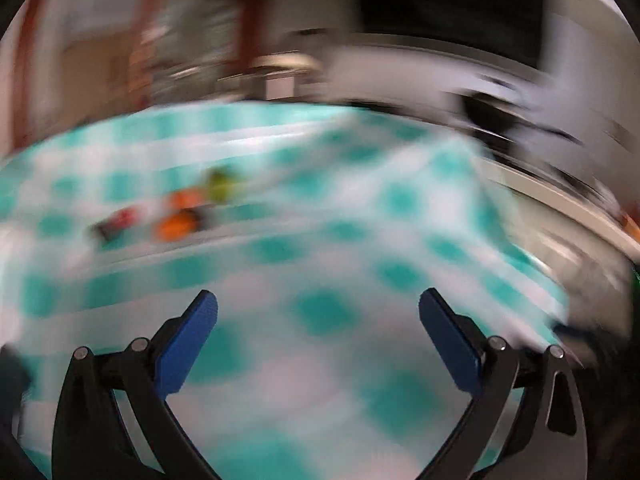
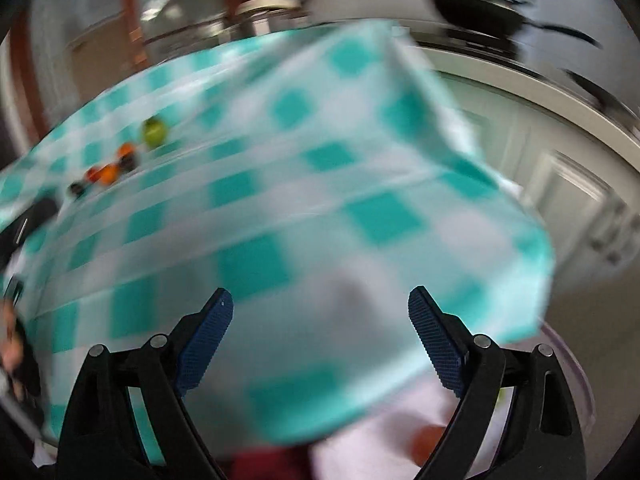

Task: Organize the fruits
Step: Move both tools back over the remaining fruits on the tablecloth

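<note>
Both views are motion-blurred. A small cluster of fruits lies on a teal-and-white checked tablecloth [image 1: 320, 240]: a green fruit [image 1: 220, 186], two orange ones [image 1: 178, 226] and a reddish one [image 1: 120, 220]. The right wrist view has the same green fruit [image 2: 154, 132], orange fruits [image 2: 106, 174] and small dark fruits [image 2: 76, 189] at the far left of the cloth [image 2: 360, 160]. My left gripper [image 1: 318, 296] is open over bare cloth, well short of the fruits. My right gripper [image 2: 321, 294] is open too, above the cloth near the table's corner, nothing between its fingers.
The table's right edge and corner [image 2: 532, 280] drop off to pale cabinets [image 2: 580, 200]. An orange blur [image 2: 426, 444] sits below the corner by a clear rim [image 2: 568, 344] and white fabric [image 2: 380, 440]. A dark object [image 2: 36, 212] lies at the left. Shelving [image 1: 192, 40] stands behind.
</note>
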{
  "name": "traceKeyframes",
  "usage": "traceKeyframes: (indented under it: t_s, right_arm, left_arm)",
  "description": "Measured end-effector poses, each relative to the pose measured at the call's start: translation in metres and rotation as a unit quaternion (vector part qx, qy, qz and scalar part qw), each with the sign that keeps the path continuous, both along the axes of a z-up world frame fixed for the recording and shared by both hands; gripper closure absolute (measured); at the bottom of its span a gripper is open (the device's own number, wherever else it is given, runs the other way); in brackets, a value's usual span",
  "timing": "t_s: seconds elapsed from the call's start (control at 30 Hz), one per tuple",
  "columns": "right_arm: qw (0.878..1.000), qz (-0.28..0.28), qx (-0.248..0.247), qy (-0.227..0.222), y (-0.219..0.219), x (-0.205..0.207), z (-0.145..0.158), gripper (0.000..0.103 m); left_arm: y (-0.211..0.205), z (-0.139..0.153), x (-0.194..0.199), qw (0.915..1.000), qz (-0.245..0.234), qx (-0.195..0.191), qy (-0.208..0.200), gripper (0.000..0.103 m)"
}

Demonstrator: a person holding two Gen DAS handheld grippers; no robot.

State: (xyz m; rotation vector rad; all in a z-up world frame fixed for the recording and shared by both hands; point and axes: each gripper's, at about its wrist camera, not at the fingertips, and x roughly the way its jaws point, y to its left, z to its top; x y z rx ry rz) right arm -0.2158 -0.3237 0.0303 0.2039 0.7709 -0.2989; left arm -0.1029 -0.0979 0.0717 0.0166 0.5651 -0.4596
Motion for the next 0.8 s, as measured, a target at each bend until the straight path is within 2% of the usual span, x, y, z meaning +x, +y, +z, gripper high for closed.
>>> traceKeyframes:
  t_s: [0.07, 0.17, 0.23, 0.3, 0.37, 0.5, 0.6, 0.73, 0.8]
  right_arm:
    - [1.0, 0.027, -0.006, 0.004, 0.026, 0.028, 0.0, 0.016]
    - [0.998, 0.066, 0.001, -0.001, 0.056, 0.074, 0.004, 0.016]
    - [0.996, 0.091, 0.005, 0.003, 0.077, 0.105, 0.007, 0.016]
    - [0.994, 0.11, 0.001, 0.017, 0.095, 0.147, 0.005, 0.016]
    - [0.993, 0.114, 0.005, 0.025, 0.104, 0.184, 0.005, 0.016]
    - [0.991, 0.129, 0.003, 0.039, 0.12, 0.239, 0.004, 0.016]
    - [0.985, 0.157, -0.032, 0.06, 0.139, 0.277, -0.002, 0.018]
    - [0.974, 0.208, -0.046, 0.073, 0.166, 0.318, -0.008, 0.032]
    - [0.973, 0.217, -0.047, 0.071, 0.172, 0.332, -0.008, 0.039]
  left_arm:
    - [0.04, 0.002, 0.046, 0.9969, 0.071, -0.017, 0.029, 0.002]
    - [0.087, -0.004, 0.1, 0.9852, 0.156, -0.045, 0.056, 0.002]
    - [0.12, -0.007, 0.127, 0.9769, 0.187, -0.067, 0.078, 0.002]
    - [0.133, -0.011, 0.152, 0.9695, 0.211, -0.084, 0.092, 0.002]
    - [0.143, -0.017, 0.174, 0.9642, 0.224, -0.097, 0.102, 0.002]
    - [0.146, -0.031, 0.191, 0.9619, 0.229, -0.107, 0.104, 0.002]
    - [0.158, -0.039, 0.189, 0.9589, 0.228, -0.125, 0.114, 0.002]
    - [0.174, -0.043, 0.188, 0.9535, 0.232, -0.157, 0.111, 0.002]
    - [0.176, -0.046, 0.189, 0.9518, 0.231, -0.163, 0.118, 0.002]
